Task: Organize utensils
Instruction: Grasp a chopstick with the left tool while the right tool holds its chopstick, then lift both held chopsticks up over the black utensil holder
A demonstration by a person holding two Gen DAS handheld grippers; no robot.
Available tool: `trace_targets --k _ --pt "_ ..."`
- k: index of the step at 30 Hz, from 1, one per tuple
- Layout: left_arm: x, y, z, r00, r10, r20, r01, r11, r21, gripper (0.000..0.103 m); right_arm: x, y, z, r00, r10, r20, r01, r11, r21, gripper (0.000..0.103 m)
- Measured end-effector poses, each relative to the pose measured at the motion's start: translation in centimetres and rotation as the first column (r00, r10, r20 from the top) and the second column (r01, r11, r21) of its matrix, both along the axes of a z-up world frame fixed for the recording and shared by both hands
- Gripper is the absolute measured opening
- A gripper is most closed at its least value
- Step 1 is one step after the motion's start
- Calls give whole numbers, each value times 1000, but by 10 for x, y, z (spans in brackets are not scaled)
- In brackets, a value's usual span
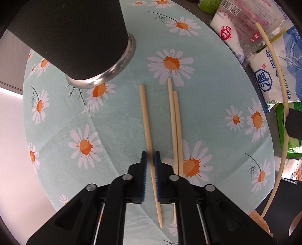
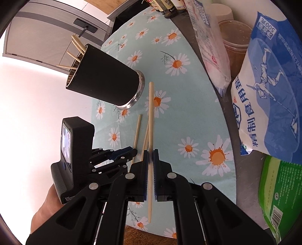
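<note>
Wooden chopsticks lie on a daisy-print mat (image 1: pixel 117 120). In the left wrist view my left gripper (image 1: pixel 150 157) straddles one chopstick (image 1: pixel 146 120), jaws a little apart and not clearly pressing it. Two more chopsticks (image 1: pixel 174 120) lie just to its right. My right gripper (image 2: pixel 150 156) is shut on a chopstick (image 2: pixel 151 113), held above the mat; that chopstick shows curved at the right of the left wrist view (image 1: pixel 283 105). A black utensil holder (image 2: pixel 107 79) with several chopsticks (image 2: pixel 76 49) in it stands at the mat's far left. The left gripper shows in the right wrist view (image 2: pixel 132 150).
Bags of salt (image 2: pixel 268 98) and sugar (image 2: pixel 209 43), a green packet (image 2: pixel 279 190), a plastic jar (image 2: pixel 236 37) and dark bottles (image 2: pixel 168 7) crowd the counter right of and behind the mat. A brown cloth (image 2: pixel 135 235) lies at the near edge.
</note>
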State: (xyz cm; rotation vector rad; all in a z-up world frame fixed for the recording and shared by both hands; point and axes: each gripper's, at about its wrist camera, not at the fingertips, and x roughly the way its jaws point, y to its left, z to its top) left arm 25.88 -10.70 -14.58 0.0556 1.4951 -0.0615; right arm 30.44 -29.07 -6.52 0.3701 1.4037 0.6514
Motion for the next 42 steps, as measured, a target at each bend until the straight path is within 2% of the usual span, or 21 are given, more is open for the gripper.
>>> trace_targets --k 9,15,21,27,33,35,38,41,42 --pt "-9 4 -4 1000 16 14 -15 999 -34 4 -5 10 6 999 34 12 -34 999 7 6" --pt "-32 6 14 996 22 83 -18 999 -42 4 -7 23 5 998 58 16 -58 998 -2 6" --pt "-59 22 41 983 44 180 -39 999 -29 4 -10 41 1 994 106 17 -106 994 -12 6" --pt "-72 59 71 965 99 242 -80 993 -88 4 -12 66 6 986 166 33 -166 986 -7 6" --pt "-72 89 98 932 167 320 -126 981 -144 4 -8 84 28 974 202 106 -204 979 8 6" --pt "-71 97 109 918 185 352 -134 977 -165 4 -7 91 41 965 209 157 -214 977 11 6" --pt "-72 109 134 880 223 421 -135 964 -227 4 -1 99 60 950 201 240 -211 977 18 6" --pt "-67 118 152 841 256 477 -136 953 -272 4 9 108 71 941 189 281 -205 978 27 6" --pt "-65 123 159 821 274 500 -132 944 -301 4 12 110 75 938 187 291 -205 978 31 6"
